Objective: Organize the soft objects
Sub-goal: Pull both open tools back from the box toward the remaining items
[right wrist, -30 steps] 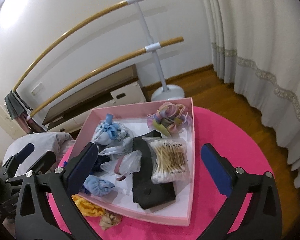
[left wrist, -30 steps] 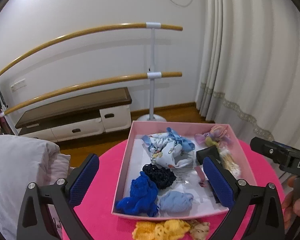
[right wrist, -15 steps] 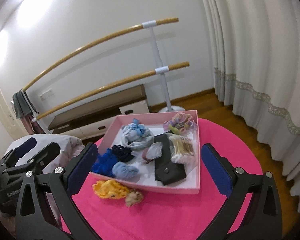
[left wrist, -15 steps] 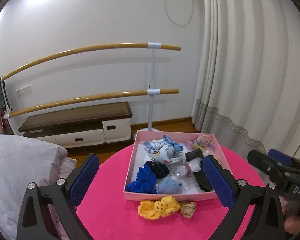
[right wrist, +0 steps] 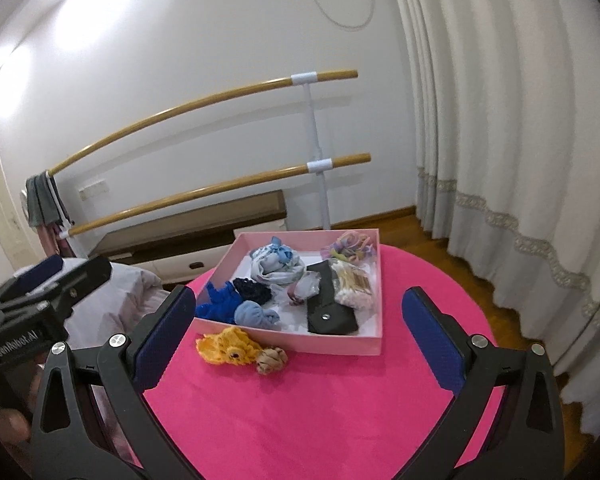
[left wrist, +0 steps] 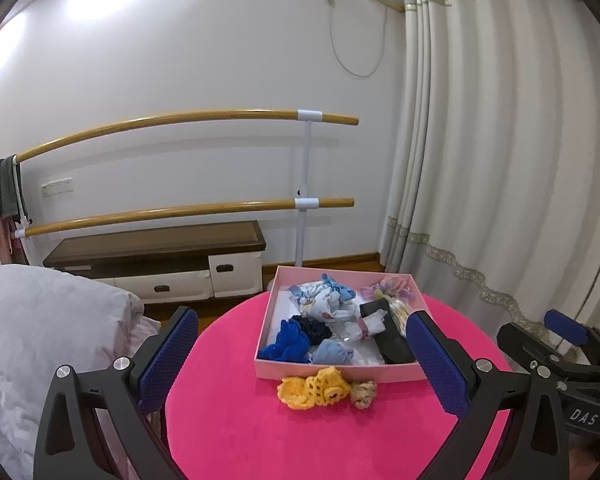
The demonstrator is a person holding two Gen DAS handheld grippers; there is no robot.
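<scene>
the left gripper [left wrist: 302, 354] and the right gripper [right wrist: 298, 330] both hover spread wide and hold nothing, each well short of the pink box [right wrist: 332, 346] on the round pink table [right wrist: 340, 420]. just outside the box's near wall lie a yellow crocheted piece [right wrist: 228, 346] and a small tan knotted piece [right wrist: 271, 359], touching each other. inside the box sit a royal blue scrunchie [right wrist: 216, 300], a pale blue scrunchie [right wrist: 256, 314], a black pouch [right wrist: 328, 308] and a pack of cotton swabs [right wrist: 354, 284].
</scene>
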